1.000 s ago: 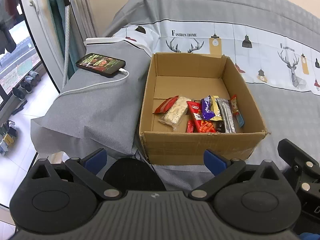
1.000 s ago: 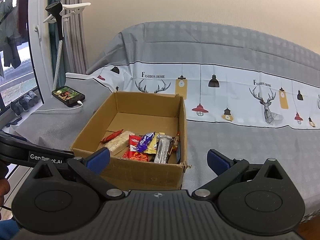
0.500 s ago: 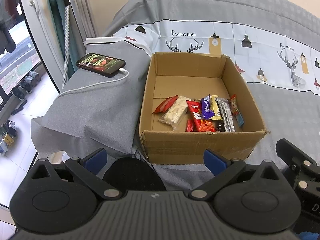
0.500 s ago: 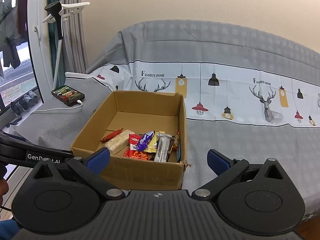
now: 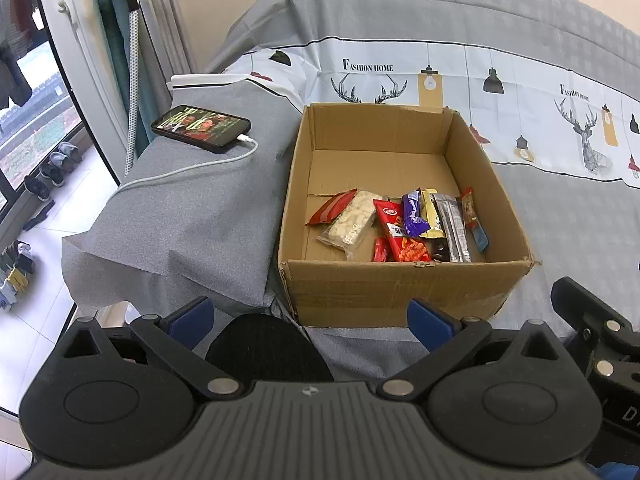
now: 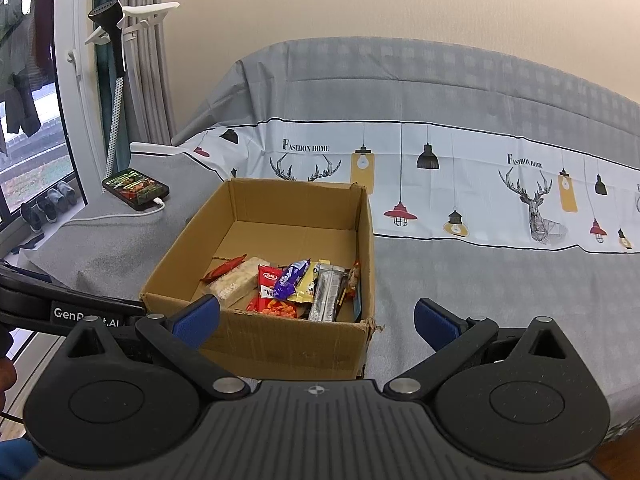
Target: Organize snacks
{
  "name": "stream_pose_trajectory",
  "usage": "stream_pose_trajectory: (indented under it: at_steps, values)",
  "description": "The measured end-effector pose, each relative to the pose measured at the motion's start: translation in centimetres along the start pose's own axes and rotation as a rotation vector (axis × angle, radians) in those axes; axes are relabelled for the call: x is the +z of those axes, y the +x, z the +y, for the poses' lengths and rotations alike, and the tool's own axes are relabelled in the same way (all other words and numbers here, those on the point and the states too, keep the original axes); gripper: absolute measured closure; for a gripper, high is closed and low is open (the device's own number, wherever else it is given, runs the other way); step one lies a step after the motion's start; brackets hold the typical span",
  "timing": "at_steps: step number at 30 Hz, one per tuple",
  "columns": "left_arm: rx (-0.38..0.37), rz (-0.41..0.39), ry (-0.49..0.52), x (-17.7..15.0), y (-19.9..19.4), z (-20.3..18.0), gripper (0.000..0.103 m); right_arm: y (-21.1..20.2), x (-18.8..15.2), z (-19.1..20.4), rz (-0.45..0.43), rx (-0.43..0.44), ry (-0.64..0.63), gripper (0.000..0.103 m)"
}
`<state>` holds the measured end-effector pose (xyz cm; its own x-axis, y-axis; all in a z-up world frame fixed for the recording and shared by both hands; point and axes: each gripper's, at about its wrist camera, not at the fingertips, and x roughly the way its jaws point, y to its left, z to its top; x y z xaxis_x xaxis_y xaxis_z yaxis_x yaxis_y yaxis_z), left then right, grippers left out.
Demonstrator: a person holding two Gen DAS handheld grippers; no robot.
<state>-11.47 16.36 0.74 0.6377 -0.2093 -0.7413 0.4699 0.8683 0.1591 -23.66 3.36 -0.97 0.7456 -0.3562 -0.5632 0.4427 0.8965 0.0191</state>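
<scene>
An open cardboard box rests on a grey cover. Several snack packets lie in a row along its near wall: a red wrapper, a clear pack of pale pieces, a red packet, a purple one, a silver bar. My left gripper hangs open in front of the box, nothing between its blue-tipped fingers. My right gripper is open too, just short of the box's near right corner.
A phone with a lit screen lies left of the box on a white cable. The printed cover spreads to the right and behind. At the left, the cover's edge drops to a floor with shoes by a window.
Almost nothing has moved. The right wrist view has shifted very slightly, and both grippers stay open in front of the box.
</scene>
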Motion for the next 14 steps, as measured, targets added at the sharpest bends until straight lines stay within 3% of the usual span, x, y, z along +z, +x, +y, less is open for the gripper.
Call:
stream_pose_trajectory:
  at_steps: [14]
  values:
    - [-0.002, 0.018, 0.019, -0.18, 0.49, -0.37, 0.0, 0.68, -0.37, -0.26, 0.012, 0.007, 0.013, 0.001]
